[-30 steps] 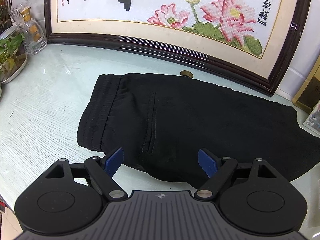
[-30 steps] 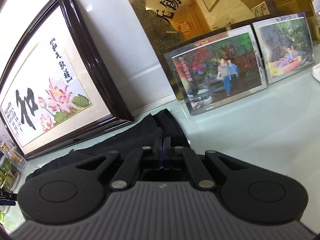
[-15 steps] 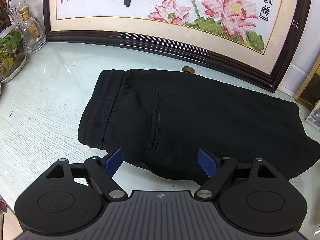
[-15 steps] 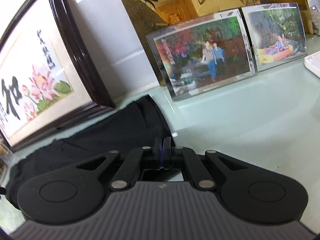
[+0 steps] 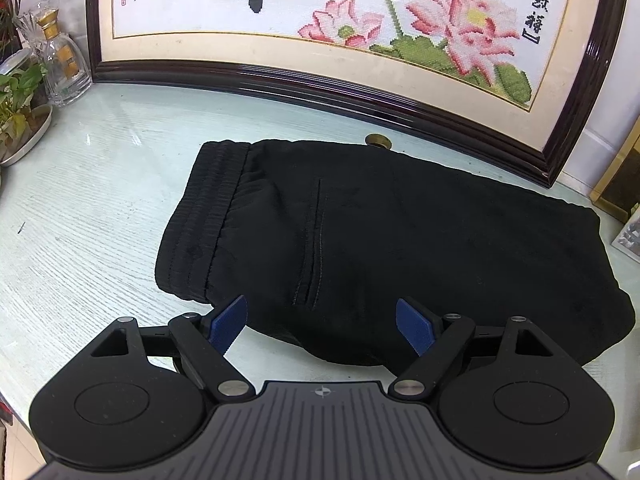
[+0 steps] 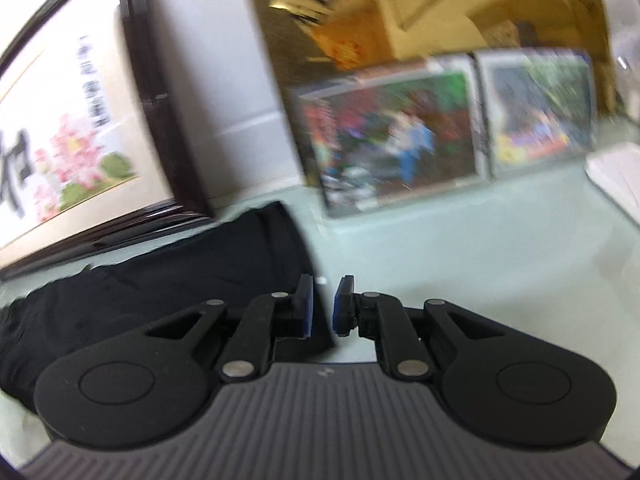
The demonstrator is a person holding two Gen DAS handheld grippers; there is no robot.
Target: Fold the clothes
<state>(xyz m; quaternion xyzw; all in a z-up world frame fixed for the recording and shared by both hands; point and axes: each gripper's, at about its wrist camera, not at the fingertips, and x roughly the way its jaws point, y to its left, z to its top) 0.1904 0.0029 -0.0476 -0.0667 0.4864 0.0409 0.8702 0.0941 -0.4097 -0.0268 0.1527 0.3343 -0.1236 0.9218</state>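
Your black trousers [image 5: 400,248] lie folded flat on the pale worktop [image 5: 88,216], waistband to the left, running rightward in front of the framed embroidery [image 5: 320,28] that leans at the back. A small brass disc [image 5: 378,141] sits just behind the cloth, by the frame.

Your left tongs [image 5: 322,324] hang spread wide over the near edge of the trousers; the blue pads [image 5: 228,322] are apart from the cloth and grip nothing.

Your right tongs [image 6: 323,306] are opening, with a narrow gap between the pads. The right end of the trousers [image 6: 160,280] lies under and left of them, but no cloth is pinched in the gap. That view is blurred. Two standing photos [image 6: 396,140] are behind on the worktop, well clear of the trousers.

A glass bottle [image 5: 60,60] and a potted plant [image 5: 16,120] stand at far left.
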